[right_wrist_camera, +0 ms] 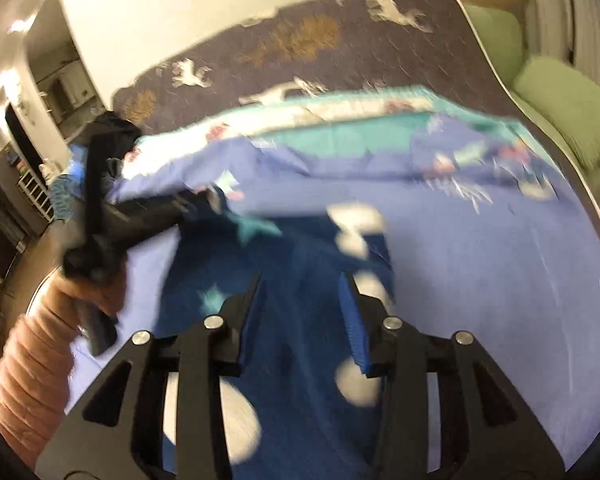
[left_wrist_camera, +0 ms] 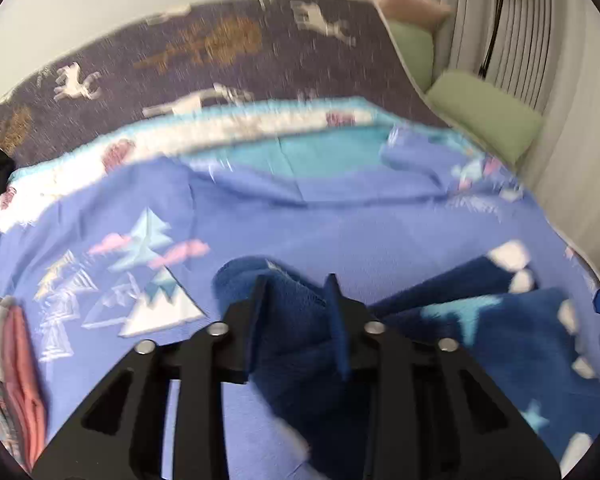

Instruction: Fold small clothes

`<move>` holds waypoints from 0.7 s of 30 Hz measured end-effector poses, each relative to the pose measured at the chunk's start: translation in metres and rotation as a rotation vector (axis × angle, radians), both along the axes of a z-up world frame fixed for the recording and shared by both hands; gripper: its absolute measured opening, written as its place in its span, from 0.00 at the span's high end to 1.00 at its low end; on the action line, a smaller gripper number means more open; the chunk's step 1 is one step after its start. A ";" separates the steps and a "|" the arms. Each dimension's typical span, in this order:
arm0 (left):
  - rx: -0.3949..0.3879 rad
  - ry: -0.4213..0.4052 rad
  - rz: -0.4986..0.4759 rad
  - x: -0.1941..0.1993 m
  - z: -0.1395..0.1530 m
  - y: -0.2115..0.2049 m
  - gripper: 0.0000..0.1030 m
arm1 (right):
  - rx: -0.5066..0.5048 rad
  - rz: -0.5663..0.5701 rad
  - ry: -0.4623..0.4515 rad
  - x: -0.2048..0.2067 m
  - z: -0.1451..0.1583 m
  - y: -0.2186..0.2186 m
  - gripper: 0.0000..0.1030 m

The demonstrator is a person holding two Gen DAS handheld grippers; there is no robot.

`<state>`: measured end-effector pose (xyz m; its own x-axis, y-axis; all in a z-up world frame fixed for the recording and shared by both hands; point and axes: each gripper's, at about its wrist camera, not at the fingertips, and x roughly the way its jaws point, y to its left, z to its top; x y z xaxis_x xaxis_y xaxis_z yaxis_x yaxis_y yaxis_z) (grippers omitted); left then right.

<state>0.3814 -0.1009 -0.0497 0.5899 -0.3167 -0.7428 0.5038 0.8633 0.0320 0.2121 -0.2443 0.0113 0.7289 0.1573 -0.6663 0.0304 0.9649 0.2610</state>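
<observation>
Blue bedsheet (left_wrist_camera: 360,236), navy star-print garment (left_wrist_camera: 480,332), no legible writing

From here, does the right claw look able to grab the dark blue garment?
Probably yes: the right claw is open directly over the dark blue garment, with nothing between them, though blur hides contact.

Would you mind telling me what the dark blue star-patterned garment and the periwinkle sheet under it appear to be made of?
The dark blue star-patterned garment looks like fleece or plush: its surface is matte and fuzzy and its folds are thick and rounded, though blur leaves this uncertain. The periwinkle printed sheet looks like thin woven cotton or similar: smooth, flat, with fine sharp creases. The left gripper has garment fabric between its fingers.
</observation>
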 end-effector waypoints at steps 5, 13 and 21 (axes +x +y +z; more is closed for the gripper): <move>0.012 -0.008 0.058 0.009 -0.038 -0.017 0.72 | -0.017 -0.034 0.218 0.059 -0.083 -0.010 0.60; 0.127 -0.148 0.063 -0.016 -0.011 -0.016 0.66 | -0.022 -0.021 0.138 0.047 -0.077 -0.014 0.61; 0.123 -0.290 -0.144 -0.153 0.039 0.022 0.41 | -0.091 0.001 -0.035 -0.070 -0.035 -0.004 0.57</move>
<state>0.2284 -0.0788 -0.0110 0.7379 -0.3305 -0.5884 0.5749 0.7645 0.2915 0.1422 -0.2486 -0.0242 0.7516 0.0980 -0.6523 0.0217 0.9847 0.1730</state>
